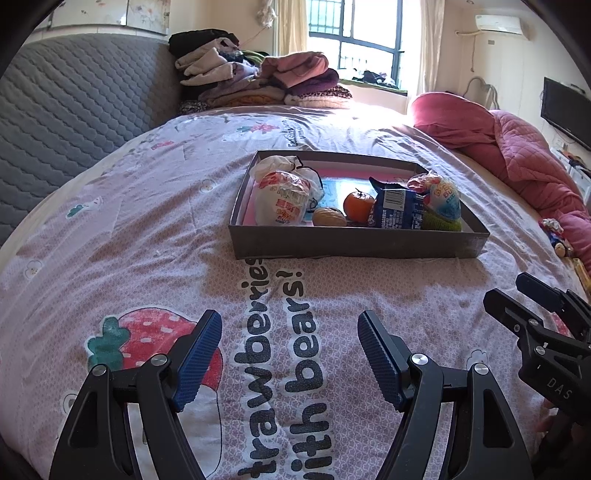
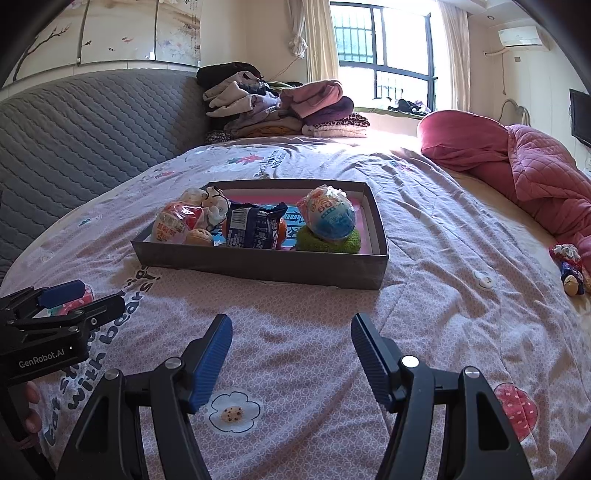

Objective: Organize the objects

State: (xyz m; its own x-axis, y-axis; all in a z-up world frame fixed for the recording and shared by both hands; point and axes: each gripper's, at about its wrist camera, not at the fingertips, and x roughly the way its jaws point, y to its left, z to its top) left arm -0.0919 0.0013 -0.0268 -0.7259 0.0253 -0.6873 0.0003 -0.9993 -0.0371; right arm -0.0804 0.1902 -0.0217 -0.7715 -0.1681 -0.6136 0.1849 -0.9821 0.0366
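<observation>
Plainly "GenRobot.AI" on left gripper (image 2: pixel 64 301)

— What's the room like from where I'm standing?
— A bedroom. I'm over a bed (image 1: pixel 147 236) with a pink printed cover, a grey quilted headboard (image 1: pixel 74 96) to my left.
— And the far end?
— A barred window (image 2: pixel 384 55) pouring daylight across the sheet, cream curtains (image 2: pixel 317 40) either side, folded clothes (image 1: pixel 258 81) piled beneath. An air conditioner (image 2: pixel 521 35) sits high on the wall, a pink quilt (image 2: pixel 517 173) bunched at right.
</observation>
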